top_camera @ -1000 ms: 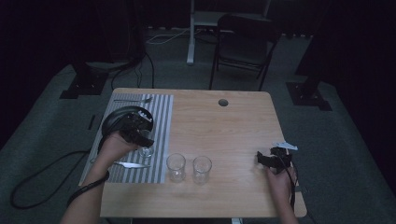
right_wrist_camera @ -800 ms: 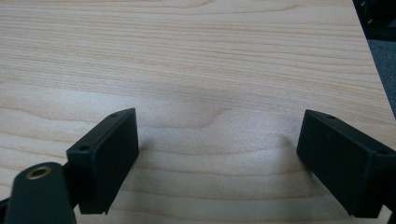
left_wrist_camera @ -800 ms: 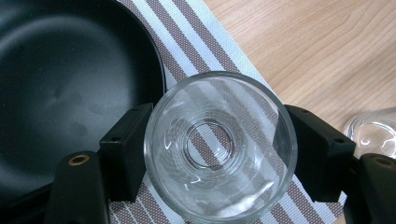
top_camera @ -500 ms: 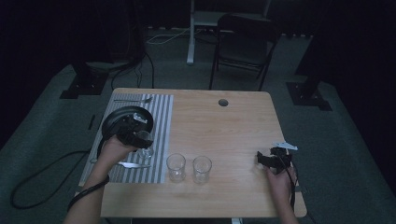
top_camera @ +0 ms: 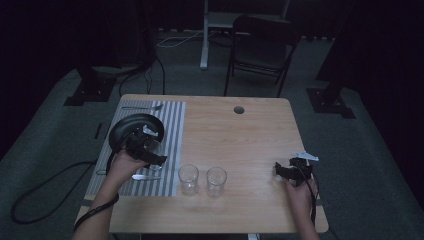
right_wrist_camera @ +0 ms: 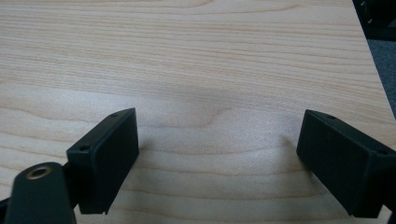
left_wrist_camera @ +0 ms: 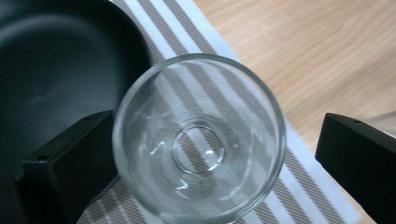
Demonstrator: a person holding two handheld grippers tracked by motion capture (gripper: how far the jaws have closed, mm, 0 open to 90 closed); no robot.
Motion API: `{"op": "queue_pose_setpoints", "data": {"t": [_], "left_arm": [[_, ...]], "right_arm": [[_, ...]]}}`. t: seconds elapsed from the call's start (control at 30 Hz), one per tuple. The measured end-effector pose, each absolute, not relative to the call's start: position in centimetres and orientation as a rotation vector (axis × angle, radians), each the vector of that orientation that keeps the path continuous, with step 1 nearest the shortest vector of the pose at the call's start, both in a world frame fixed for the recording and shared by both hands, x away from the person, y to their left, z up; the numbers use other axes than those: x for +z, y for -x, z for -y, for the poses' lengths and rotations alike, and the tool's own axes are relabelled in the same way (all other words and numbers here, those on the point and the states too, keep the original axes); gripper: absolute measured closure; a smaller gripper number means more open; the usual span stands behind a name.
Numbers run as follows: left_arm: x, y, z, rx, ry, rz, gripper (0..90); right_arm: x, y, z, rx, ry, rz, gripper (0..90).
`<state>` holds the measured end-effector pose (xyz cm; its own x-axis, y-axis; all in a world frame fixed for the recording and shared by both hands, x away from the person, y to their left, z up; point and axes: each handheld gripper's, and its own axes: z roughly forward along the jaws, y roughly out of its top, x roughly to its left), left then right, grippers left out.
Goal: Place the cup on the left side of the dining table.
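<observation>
Clear glass tumbler (left_wrist_camera: 198,140) stands upright on the striped placemat (left_wrist_camera: 299,184), between the left gripper's (top_camera: 150,152) jaws, which have just been opening and no longer press it. One jaw sits close at 9 o'clock; the other stands clear at 3 o'clock. Matte black plate (left_wrist_camera: 51,70) lies at 10 o'clock. Right gripper (right_wrist_camera: 217,158) rests apart-jawed over bare wood-grain table (right_wrist_camera: 196,56), well away.
</observation>
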<state>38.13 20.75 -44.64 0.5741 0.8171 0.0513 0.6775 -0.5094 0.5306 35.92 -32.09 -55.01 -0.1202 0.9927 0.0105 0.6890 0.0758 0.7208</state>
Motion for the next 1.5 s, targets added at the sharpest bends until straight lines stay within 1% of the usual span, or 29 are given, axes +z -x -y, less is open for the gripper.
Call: {"op": "queue_pose_setpoints", "data": {"t": [0.1, 0.33, 0.37, 0.57, 0.67, 0.97, 1.1, 1.23, 1.5], "left_arm": [[-44.7, -37.6, -21.0, 0.478, -2.323, -1.177, 0.0], [-45.3, -36.8, -21.6, 0.496, -2.313, -1.166, 0.1], [-45.4, -36.7, -21.8, 0.485, -2.313, -1.179, 0.1], [-45.8, -35.7, -22.8, 0.518, -2.262, -1.220, 0.0], [-45.9, -35.3, -23.5, 0.514, -2.224, -1.250, 0.0], [-47.1, -34.0, -25.0, 0.529, -2.185, -1.304, 0.0], [-47.5, -33.5, -26.0, 0.533, -2.115, -1.354, 0.0], [-48.0, -32.8, -26.8, 0.555, -2.084, -1.383, 0.0], [-49.7, -31.5, -28.5, 0.565, -2.061, -1.441, 0.0]], "right_arm": [[-55.0, -35.9, 32.1, 0.804, -1.660, -1.865, 12.4], [-55.0, -35.9, 32.1, 0.804, -1.660, -1.865, 12.4], [-55.0, -35.9, 32.1, 0.804, -1.660, -1.865, 12.4], [-55.0, -35.9, 32.1, 0.804, -1.661, -1.865, 12.4], [-55.0, -35.9, 32.1, 0.804, -1.661, -1.864, 12.4], [-55.0, -35.9, 32.1, 0.805, -1.661, -1.865, 12.4], [-55.0, -35.9, 32.1, 0.804, -1.661, -1.864, 12.4], [-55.0, -35.9, 32.1, 0.805, -1.662, -1.863, 12.3], [-55.0, -35.9, 32.1, 0.804, -1.662, -1.863, 12.3]]}}
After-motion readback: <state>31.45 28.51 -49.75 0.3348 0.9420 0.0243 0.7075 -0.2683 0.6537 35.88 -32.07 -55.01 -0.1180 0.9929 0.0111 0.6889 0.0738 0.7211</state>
